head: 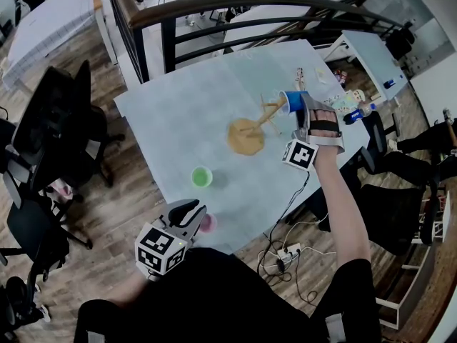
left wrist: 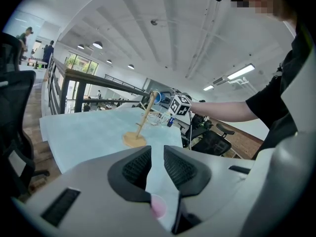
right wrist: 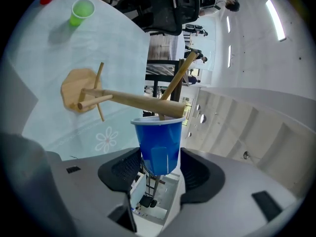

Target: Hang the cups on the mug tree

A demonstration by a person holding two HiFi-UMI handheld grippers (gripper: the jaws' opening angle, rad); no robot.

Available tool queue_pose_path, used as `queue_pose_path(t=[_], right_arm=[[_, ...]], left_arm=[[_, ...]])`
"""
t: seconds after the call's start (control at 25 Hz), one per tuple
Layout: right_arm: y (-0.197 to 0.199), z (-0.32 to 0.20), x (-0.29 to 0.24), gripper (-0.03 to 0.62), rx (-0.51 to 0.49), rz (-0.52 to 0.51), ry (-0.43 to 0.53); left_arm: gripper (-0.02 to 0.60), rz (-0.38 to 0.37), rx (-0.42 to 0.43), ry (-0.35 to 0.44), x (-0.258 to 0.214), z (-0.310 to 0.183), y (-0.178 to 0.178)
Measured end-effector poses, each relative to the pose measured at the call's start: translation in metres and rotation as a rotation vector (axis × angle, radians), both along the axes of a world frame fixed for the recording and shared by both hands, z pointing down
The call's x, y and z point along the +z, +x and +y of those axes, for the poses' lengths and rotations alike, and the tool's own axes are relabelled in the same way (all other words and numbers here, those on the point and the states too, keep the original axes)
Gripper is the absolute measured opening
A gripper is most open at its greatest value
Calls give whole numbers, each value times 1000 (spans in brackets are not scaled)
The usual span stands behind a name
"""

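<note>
On the table (head: 178, 120), which is covered by a pale blue cloth, the tree (head: 245, 138) stands on its round base near the middle. The right gripper (right wrist: 160, 168) is at the tree's top. Its 2 jaws pinch the blue cup (right wrist: 159, 141) low on its walls, 1 pad on each side. The cup's mouth faces away from the gripper, toward the tree, and a thin peg goes into it. The end of the thick stem lies right at the rim; I cannot tell whether they touch. The 2 thin pegs near the base are bare.

At the table's near edge, the left gripper (left wrist: 157, 164) points across the cloth toward the tree. Its jaws stand a little apart, with a narrow gap and nothing between the pads. The pink cup (head: 208, 223) sits on the table just beside and below it, showing through that gap. The green cup (head: 201, 176) stands upright, mouth up, between the left gripper and the tree's base, apart from both.
</note>
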State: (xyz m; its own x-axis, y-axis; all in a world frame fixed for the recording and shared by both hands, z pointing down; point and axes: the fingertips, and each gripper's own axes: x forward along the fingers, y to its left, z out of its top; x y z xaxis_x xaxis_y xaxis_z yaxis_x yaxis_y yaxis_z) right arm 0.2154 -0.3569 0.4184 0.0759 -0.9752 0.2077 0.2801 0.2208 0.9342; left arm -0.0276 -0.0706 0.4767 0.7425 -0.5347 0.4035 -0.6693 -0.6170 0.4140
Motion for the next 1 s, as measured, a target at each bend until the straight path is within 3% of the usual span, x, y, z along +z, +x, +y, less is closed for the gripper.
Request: queue_pose_path(t=[0.36,0.56,0.72,0.84,1.0], right_arm=[[-1,17,-15,259,4,-91,18],[5,46,-32,261,29,-213,44],[3,81,-40,259,61,-448,38],[-17,115,-29,259,62,-735,-83],[-47,162,-24,259,42,-1033,-195]], left_arm=[[86,4,-7,12,-6,2,-1],[86,8,-5,17,-8,5,-2],[86,8,0,25,-9,7,0],[86,5,15,37,-12,11,5],[86,1,29,69,-22,12,9]])
